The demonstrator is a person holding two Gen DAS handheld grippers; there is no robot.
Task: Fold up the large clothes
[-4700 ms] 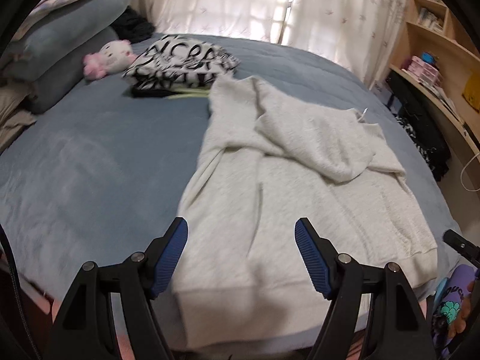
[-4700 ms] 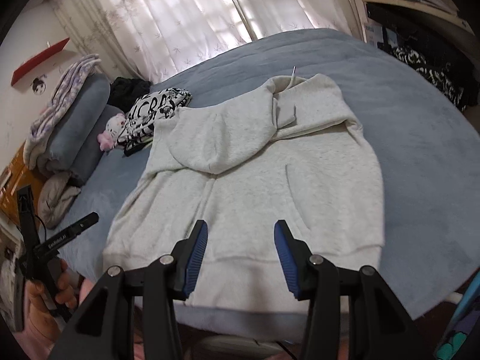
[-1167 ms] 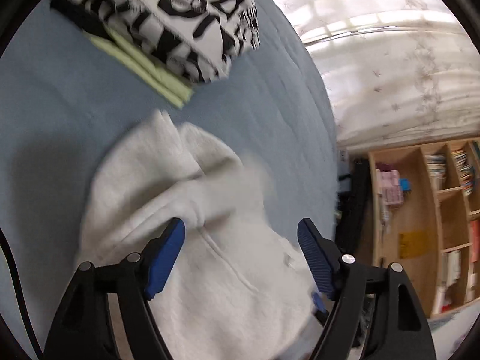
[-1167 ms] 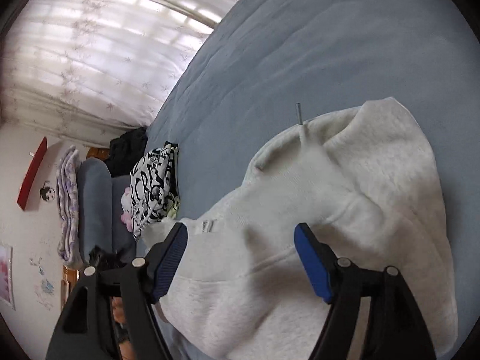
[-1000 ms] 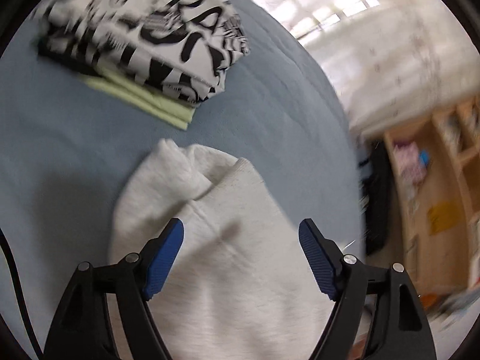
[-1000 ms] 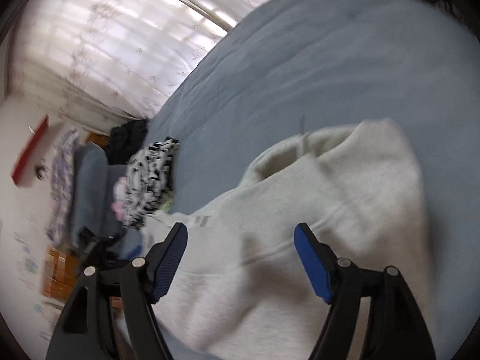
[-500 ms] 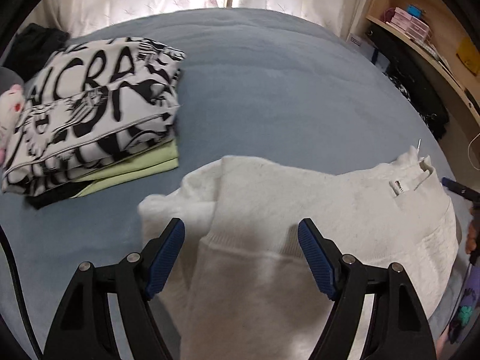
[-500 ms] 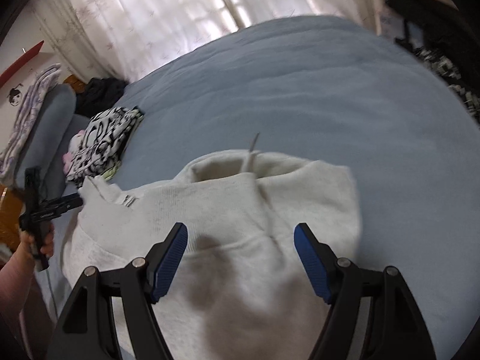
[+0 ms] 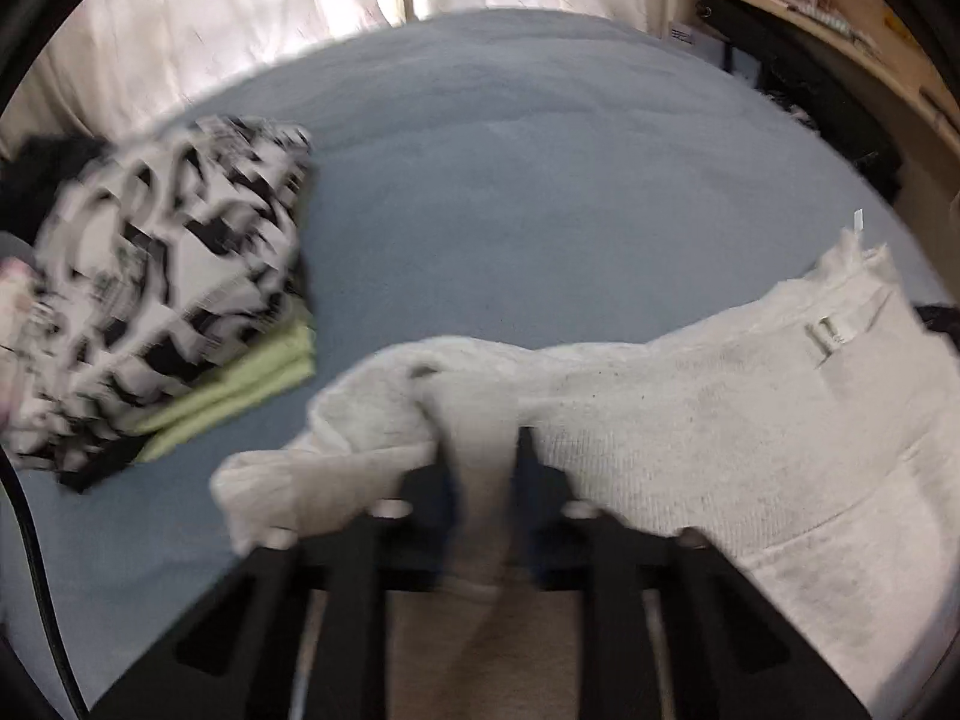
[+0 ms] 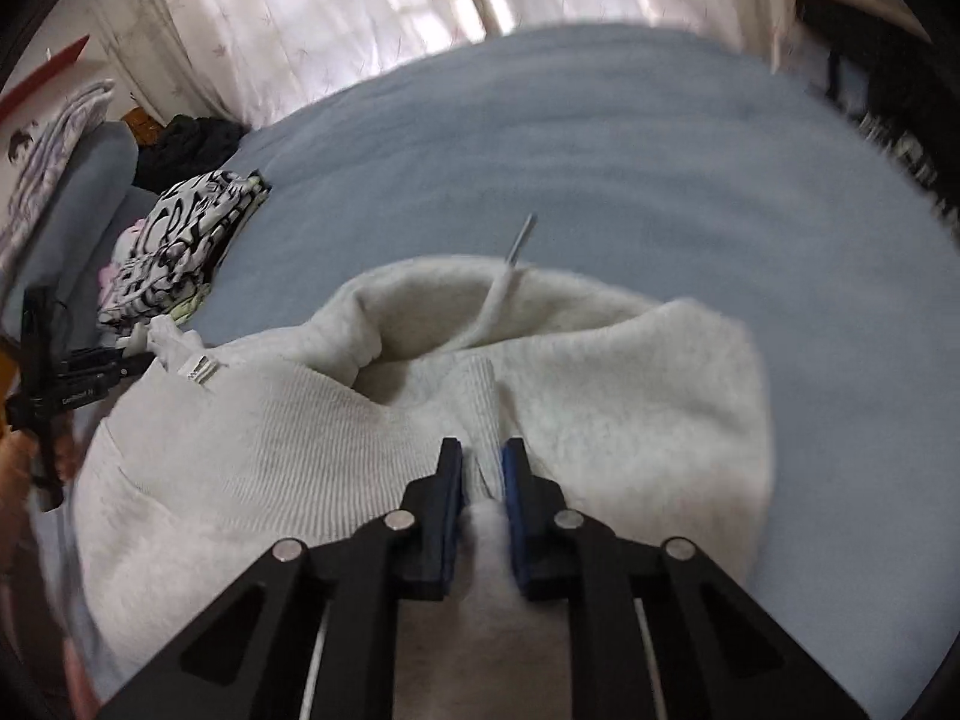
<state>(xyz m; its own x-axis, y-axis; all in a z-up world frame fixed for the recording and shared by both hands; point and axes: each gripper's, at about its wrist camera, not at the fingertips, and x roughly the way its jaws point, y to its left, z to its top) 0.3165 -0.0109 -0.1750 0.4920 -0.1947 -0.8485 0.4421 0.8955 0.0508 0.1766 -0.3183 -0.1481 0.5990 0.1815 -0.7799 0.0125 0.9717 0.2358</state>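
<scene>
A cream hooded sweatshirt lies on the blue bed, folded up so its ribbed hem sits over the shoulders. My left gripper is shut on a pinch of its left edge. In the right wrist view the sweatshirt shows its hood opening and a white drawstring. My right gripper is shut on a fold of the ribbed hem near the hood. The left gripper also shows at the far left of that view, at the garment's other corner.
A folded stack with a black-and-white printed garment over a lime green one lies at the left of the bed. Grey pillows and dark clothes lie beyond. Wooden shelves stand at the right. Curtains hang behind.
Both grippers were open above the sweatshirt half a second ago; both have closed on its fabric. Earlier the sweatshirt lay spread flat; its lower half is now folded up.
</scene>
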